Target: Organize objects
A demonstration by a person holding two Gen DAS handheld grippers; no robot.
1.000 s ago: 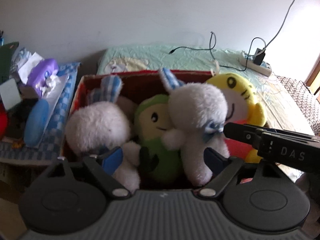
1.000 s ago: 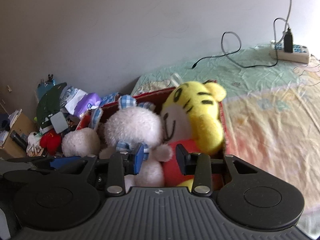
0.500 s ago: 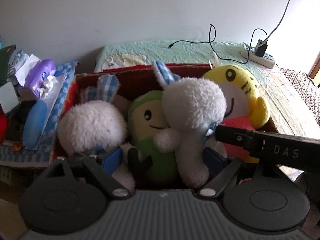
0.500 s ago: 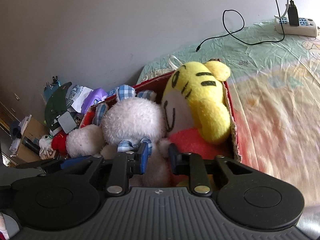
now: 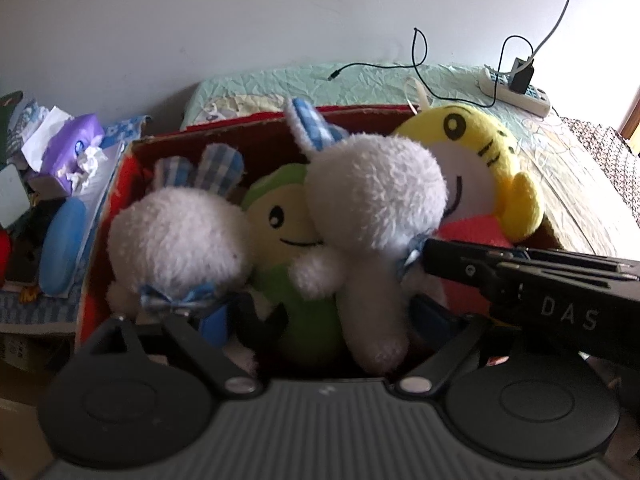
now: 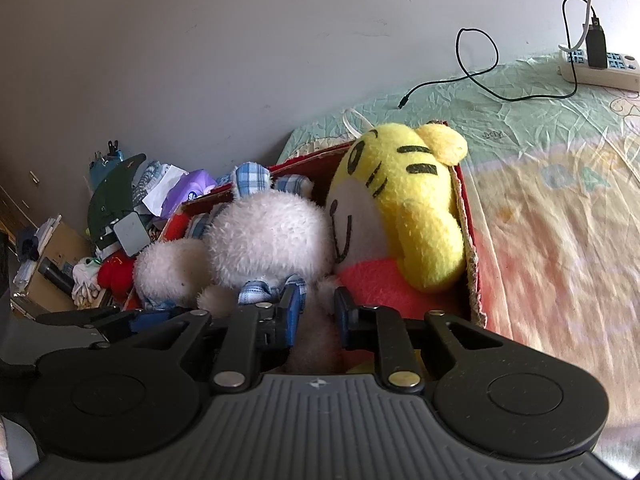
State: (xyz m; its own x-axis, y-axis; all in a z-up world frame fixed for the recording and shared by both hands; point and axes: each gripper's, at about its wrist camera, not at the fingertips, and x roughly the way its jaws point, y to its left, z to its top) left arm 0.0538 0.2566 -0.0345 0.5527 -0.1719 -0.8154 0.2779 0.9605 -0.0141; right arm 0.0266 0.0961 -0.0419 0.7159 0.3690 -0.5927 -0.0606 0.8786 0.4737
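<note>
A red cardboard box (image 5: 120, 184) on the bed holds several plush toys: a white rabbit on the left (image 5: 176, 240), a green and yellow doll (image 5: 288, 248), a second white rabbit (image 5: 376, 200) and a yellow tiger in a red shirt (image 5: 480, 168). My left gripper (image 5: 324, 320) is open around the green doll and the second rabbit's body. My right gripper (image 6: 318, 312) is shut on the body of the second rabbit (image 6: 272, 236), just below its checked bow; the tiger (image 6: 404, 200) leans on its right. The right gripper's body (image 5: 540, 280) crosses the left wrist view.
A side table left of the box carries a purple tissue pack (image 5: 72, 148), a blue case (image 5: 60, 256) and other clutter (image 6: 120, 216). A power strip (image 6: 596, 64) with cables lies on the bedspread (image 6: 560, 200) near the wall.
My right gripper has closed its fingers in on the second rabbit's body. Both grippers have moved in closer to the box, and the toys have shifted slightly.
</note>
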